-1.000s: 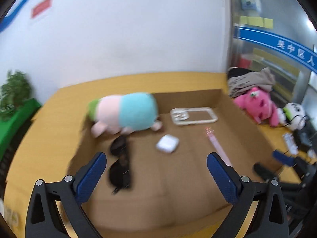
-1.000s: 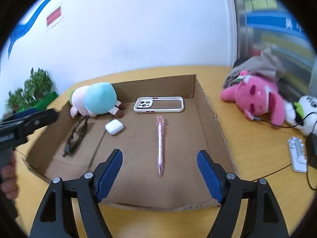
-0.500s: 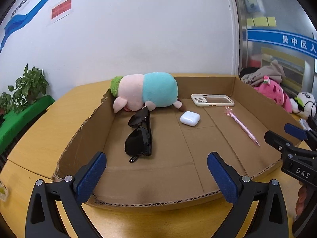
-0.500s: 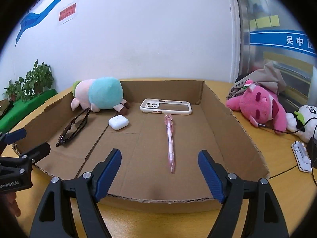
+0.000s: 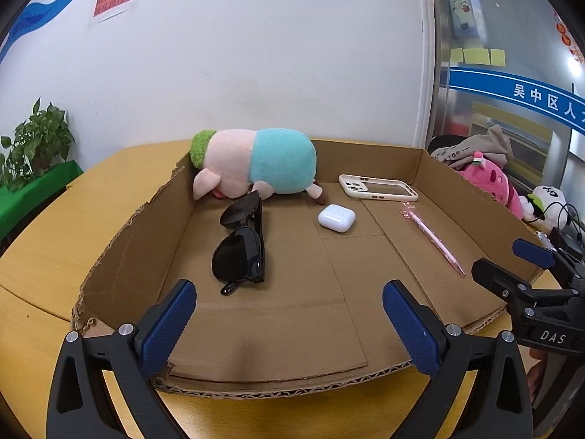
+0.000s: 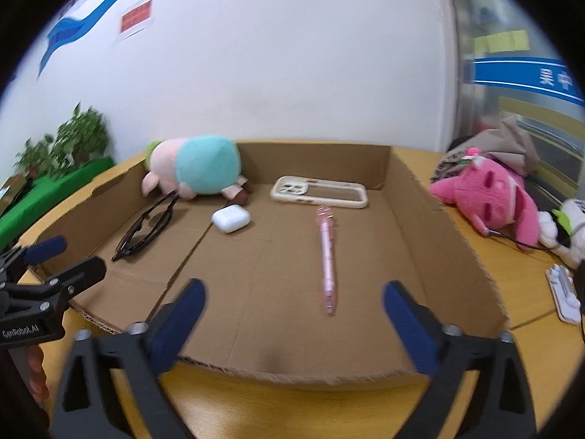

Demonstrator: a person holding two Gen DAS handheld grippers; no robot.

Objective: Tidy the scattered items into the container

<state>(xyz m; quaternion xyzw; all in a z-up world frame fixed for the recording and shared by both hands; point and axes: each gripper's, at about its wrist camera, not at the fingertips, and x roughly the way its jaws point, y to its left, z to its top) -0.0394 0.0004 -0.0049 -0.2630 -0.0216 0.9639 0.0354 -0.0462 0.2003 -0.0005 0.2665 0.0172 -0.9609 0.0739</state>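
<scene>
Sunglasses (image 5: 241,245), earbud case (image 5: 336,218), pen (image 6: 328,256), phone case (image 6: 318,192) and plush pig (image 5: 256,170) all sit inside our cardboard tray (image 5: 146,234). Left gripper (image 5: 289,323) spread empty; right gripper (image 6: 294,316) opening, nothing between.

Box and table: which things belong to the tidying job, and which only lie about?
Job: box, plush pig, sunglasses, earbud case, phone case, pen.

Lying about: pink plush, panda plush, plant, clothes.
</scene>
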